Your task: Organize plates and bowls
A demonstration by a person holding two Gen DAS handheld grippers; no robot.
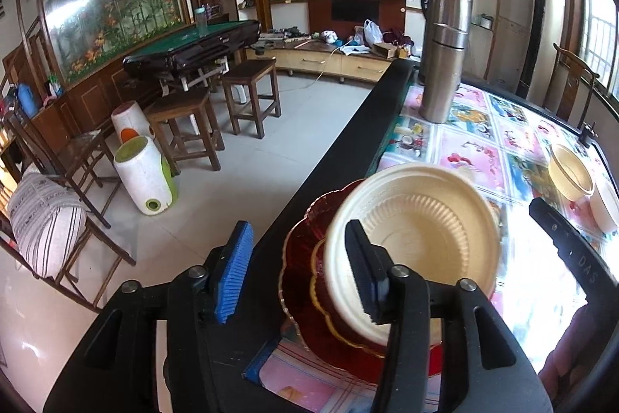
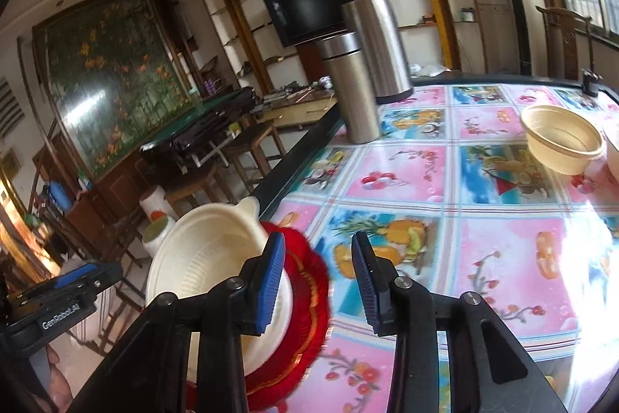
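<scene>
left wrist: table edge, close | right wrist: perhaps rightward; shared: cream bowl [image 1: 416,223] [image 2: 205,250]

A bowl [image 1: 418,219] sits in a plate [image 1: 305,258] at the table's [image 2: 483,258] near left edge. A second bowl [image 2: 561,142] rests well apart toward the far right. Two flasks [image 2: 354,88] stand together at the far left, stools [image 1: 216,111] on the floor beyond.

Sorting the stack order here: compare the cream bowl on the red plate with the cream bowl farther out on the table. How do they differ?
The near bowl sits on the red plate at the table's edge; the far bowl rests straight on the tablecloth, well in from that edge. The near bowl is beside both open grippers; the far bowl has none near it. The far bowl tilts, leaning toward a white item; the near one looks level. Both are cream, ribbed inside, and empty.
</scene>
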